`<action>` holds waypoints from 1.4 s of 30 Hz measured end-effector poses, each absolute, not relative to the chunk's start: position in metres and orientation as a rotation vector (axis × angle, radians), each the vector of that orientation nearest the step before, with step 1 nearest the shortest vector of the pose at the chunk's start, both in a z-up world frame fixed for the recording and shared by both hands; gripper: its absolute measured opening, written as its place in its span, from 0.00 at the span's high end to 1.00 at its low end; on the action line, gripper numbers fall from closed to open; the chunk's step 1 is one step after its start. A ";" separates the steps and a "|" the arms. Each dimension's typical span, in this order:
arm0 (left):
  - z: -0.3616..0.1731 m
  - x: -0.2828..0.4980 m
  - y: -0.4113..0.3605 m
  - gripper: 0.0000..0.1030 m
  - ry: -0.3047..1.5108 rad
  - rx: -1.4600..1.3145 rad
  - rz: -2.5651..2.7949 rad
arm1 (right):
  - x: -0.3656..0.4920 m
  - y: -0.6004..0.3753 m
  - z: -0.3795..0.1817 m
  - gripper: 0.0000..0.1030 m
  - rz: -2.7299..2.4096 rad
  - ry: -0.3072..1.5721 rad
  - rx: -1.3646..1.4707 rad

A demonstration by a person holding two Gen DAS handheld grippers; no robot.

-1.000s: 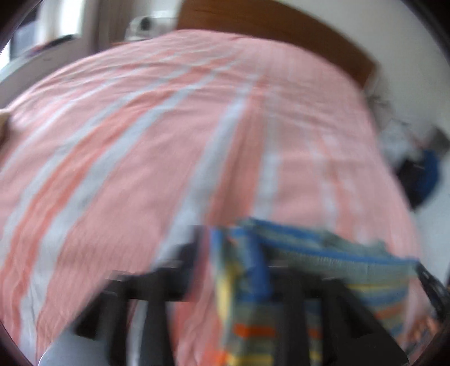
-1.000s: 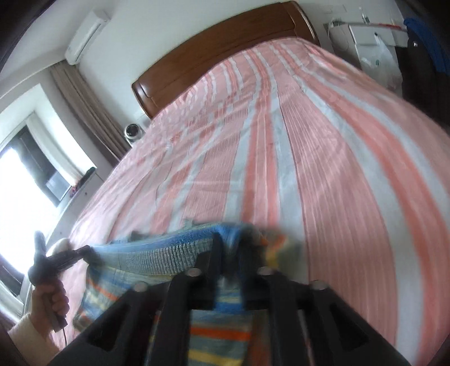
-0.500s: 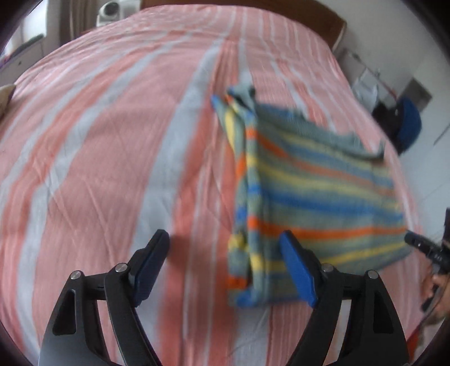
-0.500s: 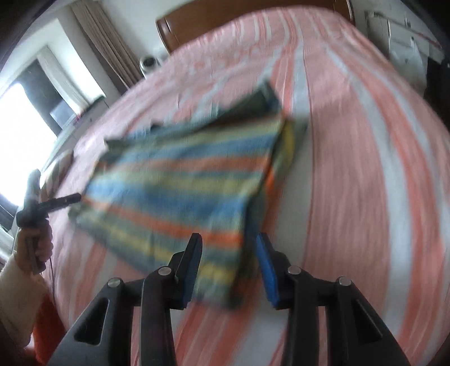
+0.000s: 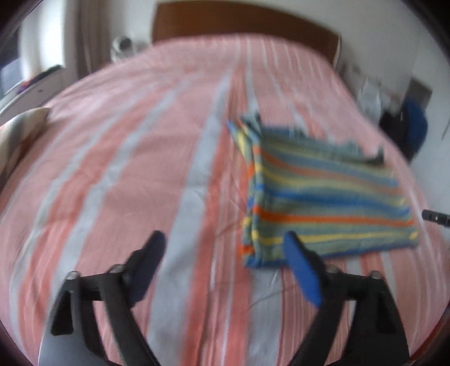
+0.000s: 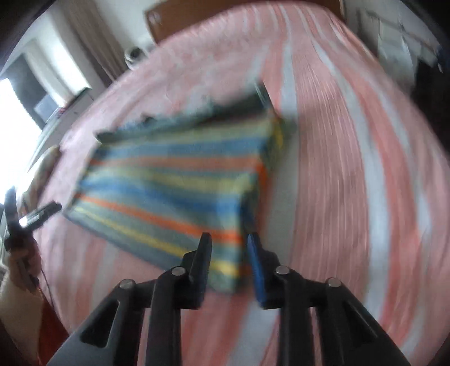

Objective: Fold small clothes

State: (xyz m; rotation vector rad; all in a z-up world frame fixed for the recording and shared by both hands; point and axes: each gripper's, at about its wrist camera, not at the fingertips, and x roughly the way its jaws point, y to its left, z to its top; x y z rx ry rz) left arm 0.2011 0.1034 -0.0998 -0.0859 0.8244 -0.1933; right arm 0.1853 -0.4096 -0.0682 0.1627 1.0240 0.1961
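Striped knit garment (image 5: 323, 202) now lies folded flat on the bed (image 5: 126, 169), released by the left hand-held gripper (image 5: 225, 247) and right hand-held gripper (image 6: 229, 247), both empty with jaws apart, so this fold looks done.

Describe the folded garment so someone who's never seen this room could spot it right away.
Start at the big bed with the pink, white-striped cover and wooden headboard. The folded garment lies flat on the cover. It is the only knit piece, with blue, yellow and orange stripes on grey-green.

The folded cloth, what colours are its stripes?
Blue, orange, yellow and grey-green stripes on the folded cloth; clearest in left wrist view.
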 end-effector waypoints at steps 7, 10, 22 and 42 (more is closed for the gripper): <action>-0.148 0.180 0.116 0.09 0.751 -0.062 -0.084 | 0.311 -0.349 -0.076 0.52 0.423 1.170 0.346; -0.151 0.186 0.122 0.07 0.776 -0.095 -0.098 | 0.373 -0.344 -0.118 0.53 0.343 1.248 0.425; -0.156 0.193 0.115 0.03 0.782 -0.095 -0.115 | 0.384 -0.298 -0.094 0.52 0.527 1.080 0.479; -0.157 0.192 0.115 0.02 0.774 -0.097 -0.114 | 0.237 -0.231 -0.145 0.46 0.774 1.304 0.449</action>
